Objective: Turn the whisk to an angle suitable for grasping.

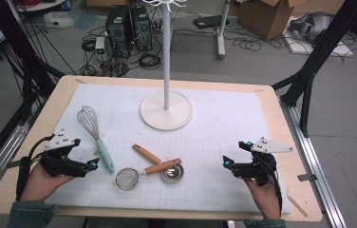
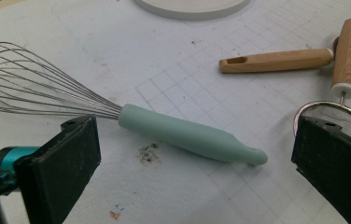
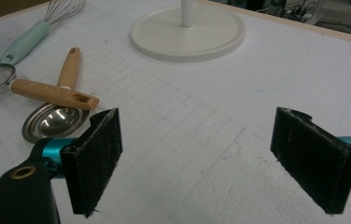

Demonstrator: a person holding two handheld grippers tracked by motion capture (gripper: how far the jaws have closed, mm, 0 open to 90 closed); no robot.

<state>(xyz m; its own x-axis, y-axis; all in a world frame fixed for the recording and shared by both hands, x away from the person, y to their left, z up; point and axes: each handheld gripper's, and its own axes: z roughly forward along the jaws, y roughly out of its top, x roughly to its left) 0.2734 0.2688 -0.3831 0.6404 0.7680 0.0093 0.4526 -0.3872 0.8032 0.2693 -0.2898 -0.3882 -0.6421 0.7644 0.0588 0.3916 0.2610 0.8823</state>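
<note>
Black left gripper (image 1: 94,164) and right gripper (image 1: 225,162) with teal accents, grey triangular plates, dark-green sleeves.

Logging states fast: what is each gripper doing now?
Left gripper: open, empty, whisk lying ahead.
Right gripper: open, empty.
</note>
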